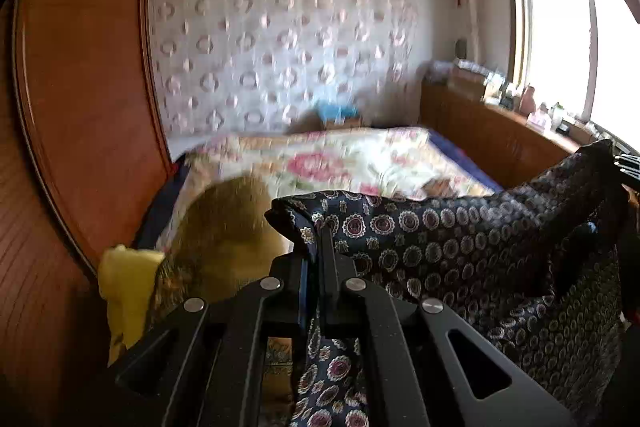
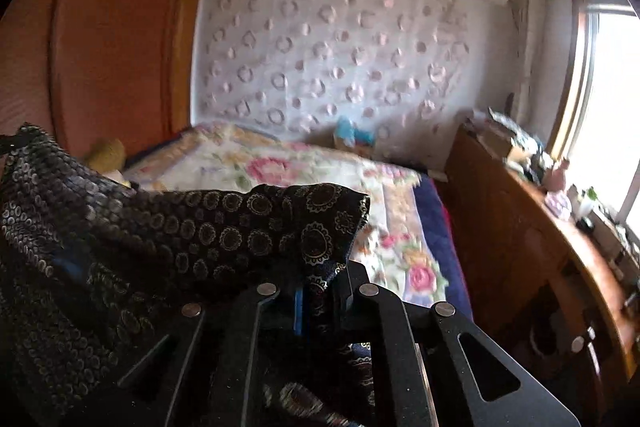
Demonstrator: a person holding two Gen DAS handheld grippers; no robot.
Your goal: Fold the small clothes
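A bed (image 1: 340, 163) under a floral quilt (image 2: 280, 163) lies ahead of the tool, a wooden wardrobe (image 1: 80, 87) to its left, a cluttered wooden cabinet (image 2: 540, 247) (below a bright window (image 1: 560, 39)) to its right, and a patterned wall hanging (image 1: 280, 47) beyond.

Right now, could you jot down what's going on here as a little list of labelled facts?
place: bedroom, above a bed with a floral cover
garment: dark patterned cloth, held up and stretched between both grippers
left gripper: shut on one corner of the cloth
right gripper: shut on another corner
fold: none visible yet; cloth hangs below the held edge
nearby: yellow cloth at the left, wooden cabinet under the window
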